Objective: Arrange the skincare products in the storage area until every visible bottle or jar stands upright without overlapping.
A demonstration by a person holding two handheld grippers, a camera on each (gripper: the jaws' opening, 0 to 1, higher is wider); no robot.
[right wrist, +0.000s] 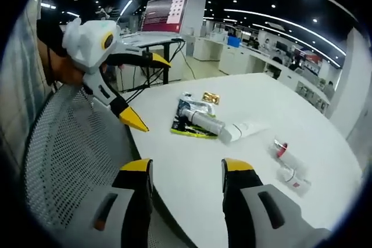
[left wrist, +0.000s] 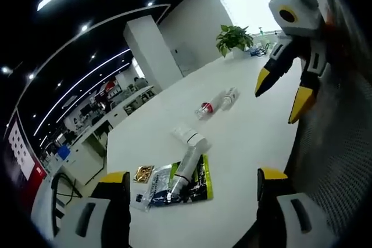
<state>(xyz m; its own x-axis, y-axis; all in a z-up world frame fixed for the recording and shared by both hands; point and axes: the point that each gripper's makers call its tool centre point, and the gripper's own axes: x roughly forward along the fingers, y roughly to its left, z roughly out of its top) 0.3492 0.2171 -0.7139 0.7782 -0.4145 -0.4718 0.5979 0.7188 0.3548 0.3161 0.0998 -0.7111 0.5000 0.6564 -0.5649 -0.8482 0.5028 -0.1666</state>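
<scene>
Several skincare items lie on their sides on a white table (left wrist: 256, 137). A white tube (left wrist: 186, 169) rests across a green and black packet (left wrist: 200, 189), with a white bottle (left wrist: 190, 136) just past its end. Farther off lie a red-capped bottle (left wrist: 206, 107) and a small clear bottle (left wrist: 230, 97). My left gripper (left wrist: 193, 176) is open and hangs in front of the table, holding nothing. In the right gripper view the tube (right wrist: 204, 121), white bottle (right wrist: 245, 128), red-capped bottle (right wrist: 284, 149) and clear bottle (right wrist: 294, 179) also lie flat. My right gripper (right wrist: 187, 166) is open and empty over the table edge.
A gold sachet (left wrist: 143, 173) lies by the packet. A grey mesh chair (right wrist: 70, 155) stands against the table's near edge. A potted plant (left wrist: 234, 38) sits at the far end. Each gripper appears in the other's view, the right gripper (left wrist: 283, 92) and the left gripper (right wrist: 147, 90).
</scene>
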